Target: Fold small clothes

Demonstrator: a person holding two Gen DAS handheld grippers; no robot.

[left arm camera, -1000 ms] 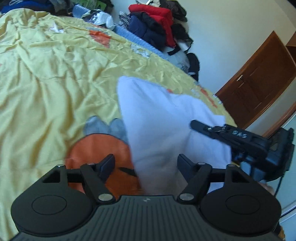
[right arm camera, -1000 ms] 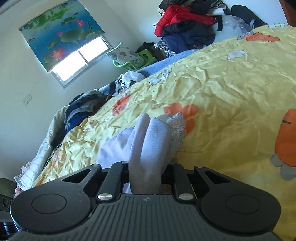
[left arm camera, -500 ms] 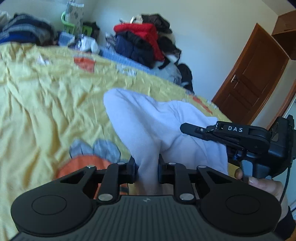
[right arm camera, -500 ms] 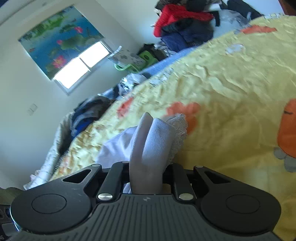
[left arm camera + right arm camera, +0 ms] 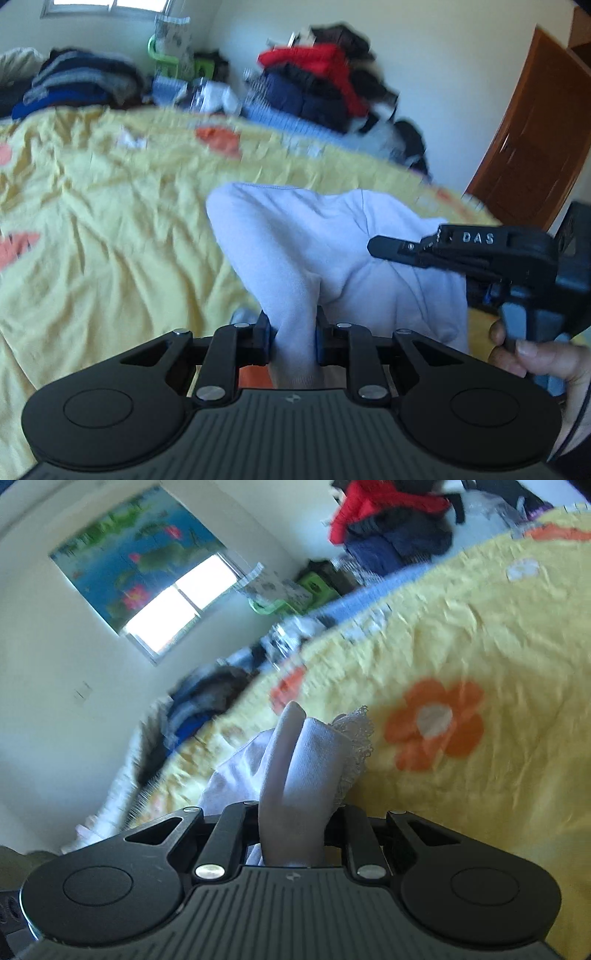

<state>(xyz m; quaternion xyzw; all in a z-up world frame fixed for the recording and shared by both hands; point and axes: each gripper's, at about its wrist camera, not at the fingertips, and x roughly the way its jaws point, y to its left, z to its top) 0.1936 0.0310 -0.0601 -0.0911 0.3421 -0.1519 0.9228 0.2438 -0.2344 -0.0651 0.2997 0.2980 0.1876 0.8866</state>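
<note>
A small white garment [image 5: 314,240] hangs lifted over the yellow bedspread [image 5: 92,221]. My left gripper [image 5: 291,332] is shut on a bunched fold of the garment at its near edge. In the left wrist view my right gripper [image 5: 376,245] reaches in from the right, held by a hand [image 5: 543,358], and grips the cloth's far side. In the right wrist view my right gripper [image 5: 291,812] is shut on a thick fold of the white garment [image 5: 303,753], whose lace trim [image 5: 356,738] shows at the right.
The bedspread [image 5: 480,646] carries orange flower prints [image 5: 434,722]. Piles of clothes, red and dark [image 5: 317,85], lie along the bed's far edge and at the left [image 5: 74,81]. A brown door [image 5: 528,147] stands at the right. A window with a lotus blind [image 5: 147,576] is on the wall.
My left gripper closed on the white garment's near fold and lifted it slightly. The right gripper kept its grip and shifted sideways, drawing the cloth up between the two.
</note>
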